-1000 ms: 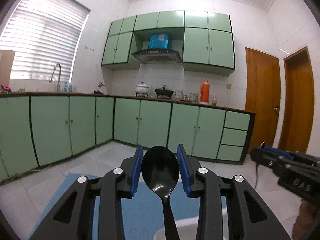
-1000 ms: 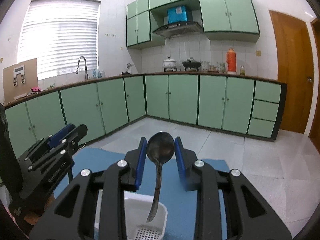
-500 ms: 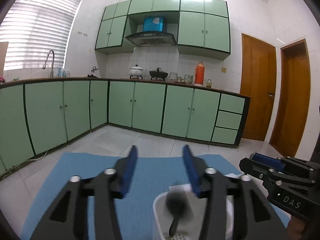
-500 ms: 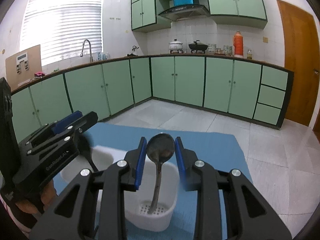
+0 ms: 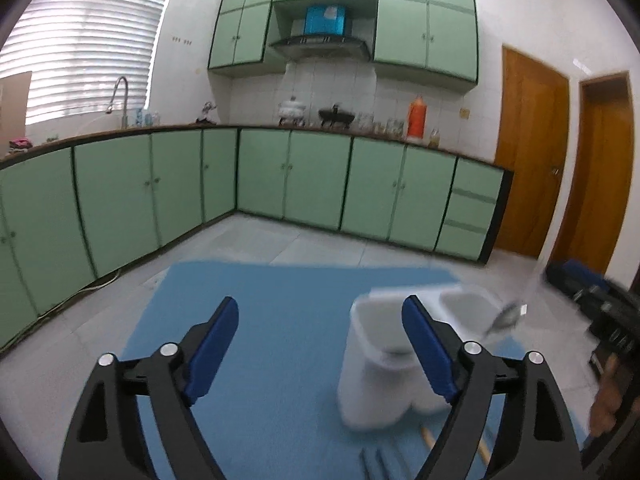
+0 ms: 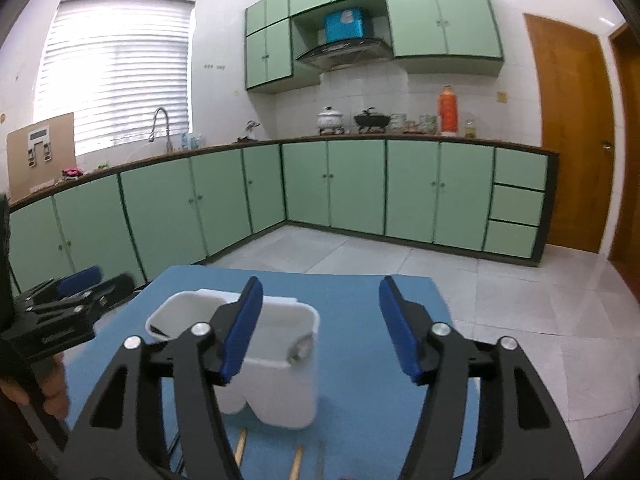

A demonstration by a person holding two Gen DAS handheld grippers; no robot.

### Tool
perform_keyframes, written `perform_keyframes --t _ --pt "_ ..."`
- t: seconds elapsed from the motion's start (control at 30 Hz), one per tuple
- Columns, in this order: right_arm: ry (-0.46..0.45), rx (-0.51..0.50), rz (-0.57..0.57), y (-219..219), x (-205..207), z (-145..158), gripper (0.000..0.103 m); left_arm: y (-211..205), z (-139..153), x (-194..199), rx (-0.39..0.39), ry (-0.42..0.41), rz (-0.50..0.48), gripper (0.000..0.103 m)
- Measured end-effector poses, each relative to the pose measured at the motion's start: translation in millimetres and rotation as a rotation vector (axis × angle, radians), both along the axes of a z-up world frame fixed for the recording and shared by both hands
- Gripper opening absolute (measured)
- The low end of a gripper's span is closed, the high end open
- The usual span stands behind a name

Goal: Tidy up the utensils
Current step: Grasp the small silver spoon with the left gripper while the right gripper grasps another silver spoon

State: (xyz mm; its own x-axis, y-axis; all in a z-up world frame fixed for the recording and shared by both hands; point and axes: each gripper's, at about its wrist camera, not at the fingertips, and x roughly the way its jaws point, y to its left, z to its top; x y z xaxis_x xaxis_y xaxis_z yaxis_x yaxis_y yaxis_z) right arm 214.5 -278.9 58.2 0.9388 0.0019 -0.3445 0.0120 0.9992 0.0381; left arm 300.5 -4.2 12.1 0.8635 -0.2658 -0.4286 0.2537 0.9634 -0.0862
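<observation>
A white two-compartment utensil holder (image 5: 384,364) (image 6: 280,364) stands on a blue mat (image 5: 280,320) (image 6: 360,420). A metal spoon (image 6: 300,348) leans inside its right compartment; in the left wrist view the spoon (image 5: 504,320) shows blurred at the rim. A black spoon tip (image 6: 160,334) shows in the left compartment. My left gripper (image 5: 320,348) is open and empty, left of the holder. My right gripper (image 6: 320,328) is open and empty above the holder. Chopsticks (image 6: 296,462) and other utensils (image 5: 376,464) lie on the mat in front of the holder.
Green cabinets (image 5: 320,184) run along the kitchen walls beyond the mat. Tiled floor (image 6: 520,320) surrounds the mat. Each view shows the other gripper: the right one (image 5: 600,304) at the right edge, the left one (image 6: 60,304) at the left edge.
Both grippers opened and let go of their spoons, which dropped into the holder. Both grippers then pulled back; the left one moved to the left of the holder.
</observation>
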Motion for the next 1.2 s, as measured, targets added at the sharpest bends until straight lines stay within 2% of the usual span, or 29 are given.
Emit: perform_keyframes --t 0.07,0.3,0.5,0.7,0.87,1.03,1.2 --pt "0.001 -0.012 -0.02 -2.1 -14.9 -3.5 0.064 2.7 -5.7 -11.6 0.035 0.055 0.021 0.084" --pt "0.111 -0.024 -0.067 -6.5 -54.4 -37.0 0.065 5.5 -43.2 -52.9 0.131 0.211 0.05 0.084" --pt "0.187 -0.025 -0.062 -3.3 -74.1 -63.8 0.065 0.5 -78.2 -74.1 0.199 0.296 0.064 0.084" --pt "0.249 -0.008 -0.056 -4.5 -81.4 -83.5 0.065 -1.2 -97.8 -81.1 0.211 0.344 0.055 0.081" --pt "0.27 -0.002 -0.06 -5.9 -84.6 -92.5 0.065 -4.3 -109.9 -82.0 0.215 0.381 0.033 0.065" --pt "0.283 0.002 -0.063 -6.6 -83.8 -96.9 0.065 -4.9 -110.6 -82.2 0.193 0.383 0.015 0.056" --pt "0.291 -0.003 -0.059 -7.2 -83.0 -99.3 0.065 -4.6 -108.7 -79.9 0.175 0.386 -0.014 0.034"
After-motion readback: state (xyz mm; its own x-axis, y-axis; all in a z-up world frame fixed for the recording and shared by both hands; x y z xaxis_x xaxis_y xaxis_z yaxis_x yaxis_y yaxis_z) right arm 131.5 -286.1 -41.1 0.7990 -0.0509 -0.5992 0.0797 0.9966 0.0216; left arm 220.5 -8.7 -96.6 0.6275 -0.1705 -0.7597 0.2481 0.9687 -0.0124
